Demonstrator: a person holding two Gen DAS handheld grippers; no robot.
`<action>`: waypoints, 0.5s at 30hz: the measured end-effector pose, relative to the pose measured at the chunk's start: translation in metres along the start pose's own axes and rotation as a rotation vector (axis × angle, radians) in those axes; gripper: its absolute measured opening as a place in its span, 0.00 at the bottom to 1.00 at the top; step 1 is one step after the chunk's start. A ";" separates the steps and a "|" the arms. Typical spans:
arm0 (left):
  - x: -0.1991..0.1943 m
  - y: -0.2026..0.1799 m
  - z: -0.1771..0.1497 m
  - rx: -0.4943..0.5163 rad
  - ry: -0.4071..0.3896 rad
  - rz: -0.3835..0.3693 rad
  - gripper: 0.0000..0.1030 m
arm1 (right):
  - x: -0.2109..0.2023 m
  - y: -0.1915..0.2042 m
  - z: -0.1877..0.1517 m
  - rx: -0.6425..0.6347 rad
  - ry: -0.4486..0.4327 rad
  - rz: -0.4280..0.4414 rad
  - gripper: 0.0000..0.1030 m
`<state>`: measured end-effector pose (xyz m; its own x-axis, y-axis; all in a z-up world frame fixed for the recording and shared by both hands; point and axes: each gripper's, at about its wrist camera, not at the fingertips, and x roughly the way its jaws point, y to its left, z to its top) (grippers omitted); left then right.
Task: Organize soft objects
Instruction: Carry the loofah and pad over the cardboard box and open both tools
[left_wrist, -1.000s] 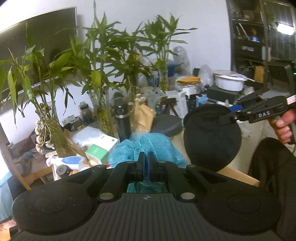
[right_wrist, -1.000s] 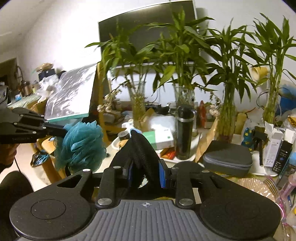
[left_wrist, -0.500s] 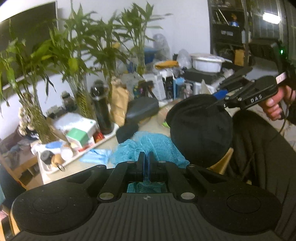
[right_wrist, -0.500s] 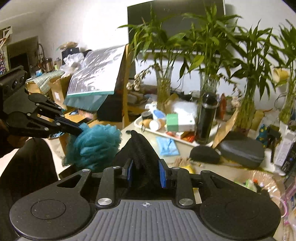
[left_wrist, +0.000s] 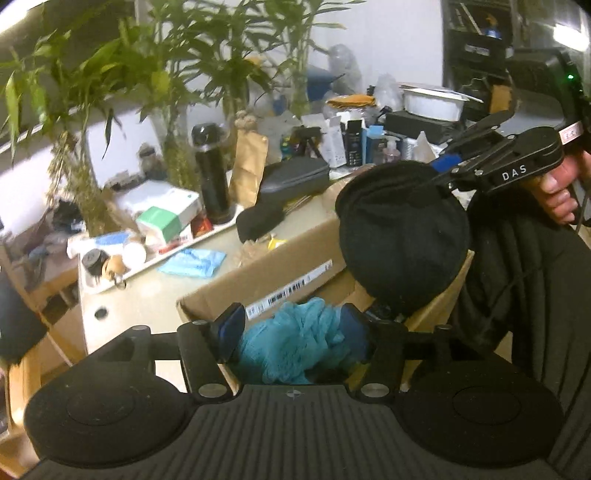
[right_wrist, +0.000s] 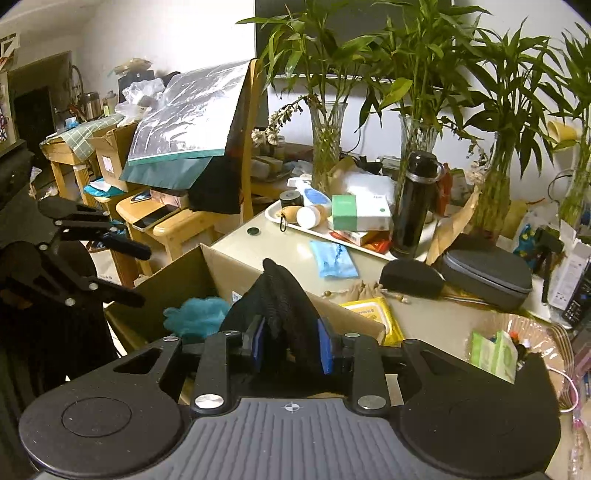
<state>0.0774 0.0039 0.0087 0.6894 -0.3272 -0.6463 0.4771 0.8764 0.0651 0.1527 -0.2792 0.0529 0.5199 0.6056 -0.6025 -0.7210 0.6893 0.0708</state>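
A teal mesh bath sponge (left_wrist: 303, 339) lies inside an open cardboard box (left_wrist: 266, 273) below the table edge. My left gripper (left_wrist: 295, 325) hangs over it with its jaws wide apart and holds nothing. The sponge also shows in the right wrist view (right_wrist: 195, 314), with the open left gripper (right_wrist: 129, 269) above it. My right gripper (right_wrist: 291, 345) is shut on a black knitted hat (right_wrist: 284, 306) and holds it above the box (right_wrist: 177, 273). In the left wrist view the hat (left_wrist: 402, 240) hangs from the right gripper (left_wrist: 447, 173) over the box's right side.
The cluttered table (right_wrist: 424, 321) holds a white tray (right_wrist: 280, 221) of bottles and boxes, a black flask (right_wrist: 413, 203), grey cases (right_wrist: 484, 273), a blue packet (right_wrist: 332, 258), yellow wipes (right_wrist: 373, 314) and glass vases of bamboo (right_wrist: 417, 129). A wooden chair (right_wrist: 177, 221) stands left.
Both grippers swung down from table height to the cardboard box. My left gripper opened and let go of the teal sponge, which now lies in the box. The hat stays gripped.
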 end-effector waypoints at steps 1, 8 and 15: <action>-0.001 0.000 -0.001 -0.015 0.006 0.005 0.55 | 0.000 0.000 0.000 -0.004 0.001 0.000 0.31; -0.010 0.010 -0.010 -0.122 -0.010 0.009 0.66 | -0.002 0.002 0.009 -0.042 -0.004 0.001 0.32; -0.018 0.018 -0.011 -0.205 -0.036 0.032 0.66 | 0.002 0.012 0.021 -0.157 -0.013 0.011 0.62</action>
<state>0.0674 0.0291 0.0125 0.7235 -0.3069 -0.6183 0.3358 0.9391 -0.0733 0.1547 -0.2619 0.0692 0.5166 0.6189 -0.5917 -0.7891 0.6124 -0.0484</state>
